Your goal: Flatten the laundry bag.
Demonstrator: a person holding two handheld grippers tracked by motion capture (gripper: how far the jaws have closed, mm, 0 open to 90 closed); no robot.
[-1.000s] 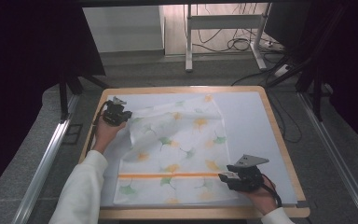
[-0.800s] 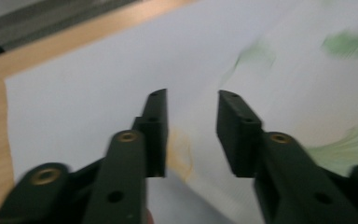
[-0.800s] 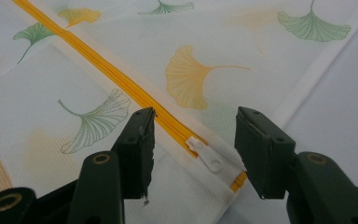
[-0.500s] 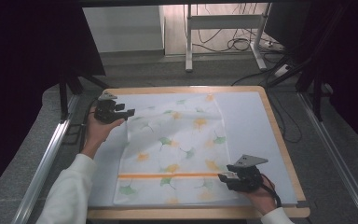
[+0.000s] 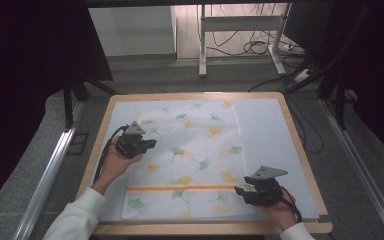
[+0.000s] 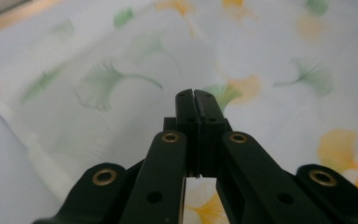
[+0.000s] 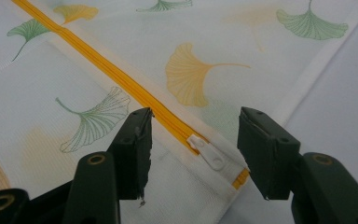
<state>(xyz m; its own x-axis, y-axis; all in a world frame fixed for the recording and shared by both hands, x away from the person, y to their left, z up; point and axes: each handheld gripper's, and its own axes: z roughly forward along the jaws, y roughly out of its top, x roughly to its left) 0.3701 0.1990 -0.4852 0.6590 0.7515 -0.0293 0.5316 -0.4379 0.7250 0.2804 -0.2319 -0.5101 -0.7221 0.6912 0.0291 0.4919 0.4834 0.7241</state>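
Lying flat mid-worktop: ginkgo-print laundry bag (image 5: 187, 160). Straddling its white zipper pull (image 7: 208, 152) near the front edge, right gripper (image 7: 193, 140) open; left gripper (image 6: 194, 100) shut, empty. Risking pinching mesh, missing pull

A person wears long white sleeves (image 5: 77, 220), with a hand around each handheld gripper. The left gripper (image 5: 152, 143) and right gripper (image 5: 236, 190) are black, blocky tools, each topped by a grey three-cornered plate (image 5: 266, 172). A black cable (image 5: 106, 146) trails from each. Seen close, the black jaw arms carry brass-ringed rivets (image 6: 170, 137) and small round holes.
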